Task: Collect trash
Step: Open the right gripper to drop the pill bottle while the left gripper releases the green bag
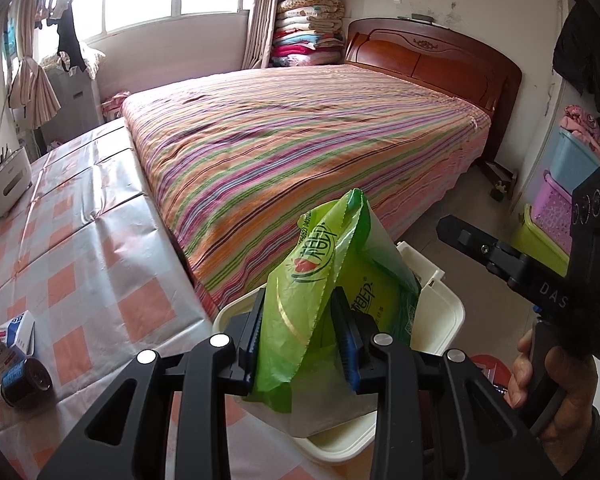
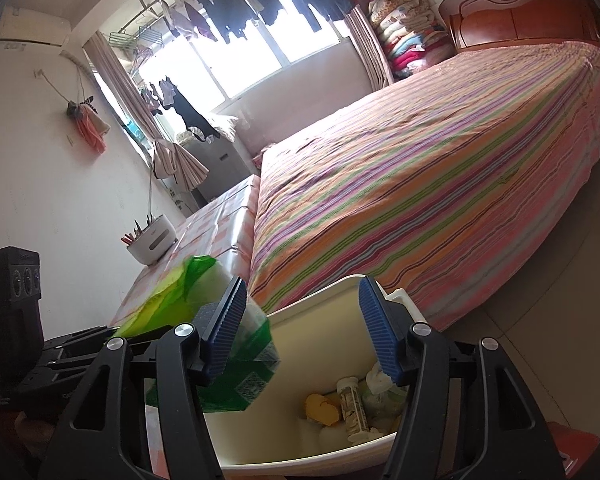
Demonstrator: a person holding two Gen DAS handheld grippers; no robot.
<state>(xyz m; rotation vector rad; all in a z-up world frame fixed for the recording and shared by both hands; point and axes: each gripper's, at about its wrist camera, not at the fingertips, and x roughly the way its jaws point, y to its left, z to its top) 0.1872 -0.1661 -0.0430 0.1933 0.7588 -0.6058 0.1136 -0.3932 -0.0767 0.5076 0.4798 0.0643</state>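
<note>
My left gripper [image 1: 300, 336] is shut on a crumpled green plastic bag [image 1: 316, 280] and holds it over the white trash bin [image 1: 452, 320] beside the table. The bag also shows in the right wrist view [image 2: 220, 368], hanging at the bin's left rim. My right gripper [image 2: 302, 328] is open and empty above the bin [image 2: 320, 312]. Inside the bin lie a yellow scrap [image 2: 320, 406], a small bottle [image 2: 352, 408] and crumpled wrappers. The right gripper's body shows in the left wrist view [image 1: 540, 272], at the right, held by a hand.
A table with a checked cloth [image 1: 80, 240] carries a small box [image 1: 16, 332], a dark jar [image 1: 24, 380] and a white holder [image 1: 4, 188]. The striped bed [image 1: 300, 128] lies beyond. Coloured storage boxes [image 1: 556, 208] stand at the right.
</note>
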